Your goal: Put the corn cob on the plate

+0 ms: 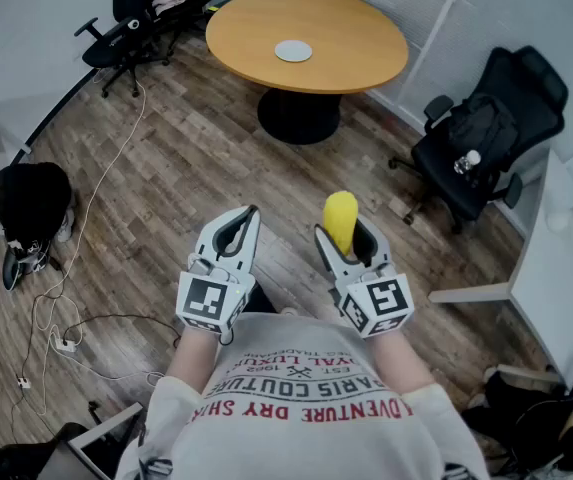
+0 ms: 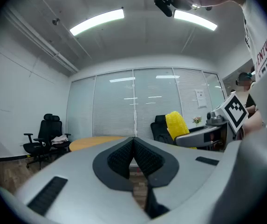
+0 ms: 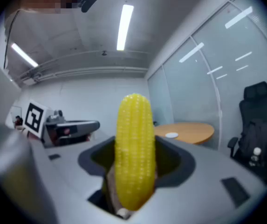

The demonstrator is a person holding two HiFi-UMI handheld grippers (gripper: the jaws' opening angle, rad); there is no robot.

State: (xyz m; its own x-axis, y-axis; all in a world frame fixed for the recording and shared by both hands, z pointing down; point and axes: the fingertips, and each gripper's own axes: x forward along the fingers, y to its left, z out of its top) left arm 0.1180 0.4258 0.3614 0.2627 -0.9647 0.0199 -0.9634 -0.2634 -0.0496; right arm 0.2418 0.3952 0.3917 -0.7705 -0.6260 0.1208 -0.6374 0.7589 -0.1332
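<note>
Glossy, bumpy corn cob (image 3: 134, 153); smooth wood table (image 1: 361, 48); matt wood-plank floor (image 1: 166, 168).

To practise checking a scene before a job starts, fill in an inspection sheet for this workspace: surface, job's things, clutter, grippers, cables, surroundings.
Surface: round wooden table, some way ahead; only the plate seen on it.
Job's things: white plate on the table; corn cob upright in the right gripper, not yet on the plate.
Clutter: black bag on the floor at left.
Grippers: left gripper shut, nothing between its jaws; right gripper shut on the corn cob.
Cables: white cable trails across the wooden floor towards a power strip.
Surroundings: black office chair at right, second chair at far left, glass wall with blinds behind.
</note>
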